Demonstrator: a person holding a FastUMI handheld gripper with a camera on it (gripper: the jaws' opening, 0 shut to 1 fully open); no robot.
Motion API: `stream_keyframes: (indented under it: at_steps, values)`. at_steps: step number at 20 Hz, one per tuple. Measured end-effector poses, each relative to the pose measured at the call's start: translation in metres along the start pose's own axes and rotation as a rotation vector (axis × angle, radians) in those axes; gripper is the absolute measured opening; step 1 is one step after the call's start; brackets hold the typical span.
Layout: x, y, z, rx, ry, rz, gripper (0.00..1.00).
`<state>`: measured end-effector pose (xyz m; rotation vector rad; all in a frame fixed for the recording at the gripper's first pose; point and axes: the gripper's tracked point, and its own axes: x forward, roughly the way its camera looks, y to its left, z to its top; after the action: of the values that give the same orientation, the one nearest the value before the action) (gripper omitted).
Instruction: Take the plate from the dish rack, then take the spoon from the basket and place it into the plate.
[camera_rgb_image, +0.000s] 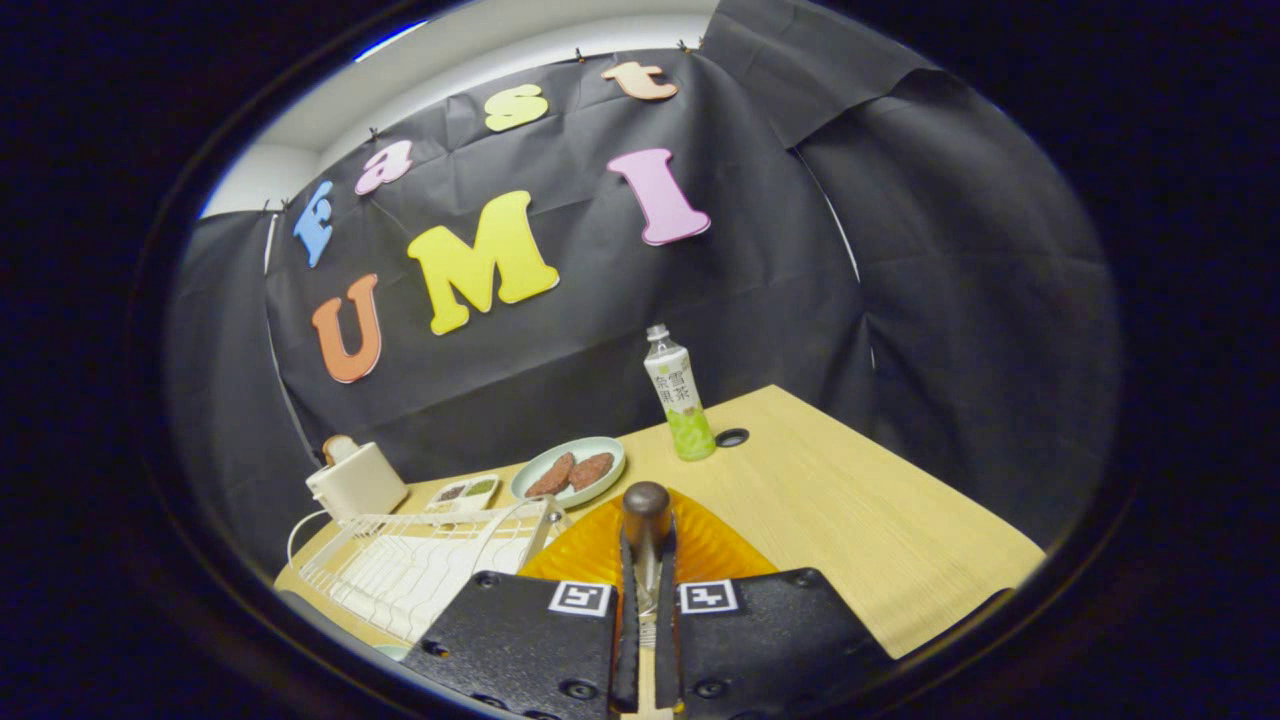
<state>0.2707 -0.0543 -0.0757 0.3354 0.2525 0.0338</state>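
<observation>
The spoon (647, 520), its rounded bowl pointing forward, is clamped between the gripper (647, 560)'s narrowly closed fingers, above the ribbed orange plate (590, 550) on the wooden table (860, 520). Beside it stands the white wire dish rack (420, 560). Beyond, a pale dish (568, 470) holds two brown patties; a plastic bottle (680, 395) stands upright.

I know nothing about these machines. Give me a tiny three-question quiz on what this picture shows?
1. True or false: the tongs are shut on the spoon.
2. What lies right beneath the spoon? A) white dish rack B) orange plate C) tea bottle
3. Fill in: the pale plate beyond holds two brown ____.

Key: 1 true; 2 B; 3 patties.
</observation>
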Motion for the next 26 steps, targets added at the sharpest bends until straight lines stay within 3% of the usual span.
stream_keyframes:
  at_steps: [7, 13, 19, 26]
  values:
    - [-0.052, 0.017, 0.062, -0.097, -0.099, -0.02, 0.1]
    - [-0.138, 0.086, 0.079, -0.199, -0.138, 0.096, 0.09]
    - [-0.186, 0.157, 0.021, -0.322, -0.077, 0.234, 0.09]
    - [-0.189, 0.189, -0.092, -0.336, 0.083, 0.347, 0.09]
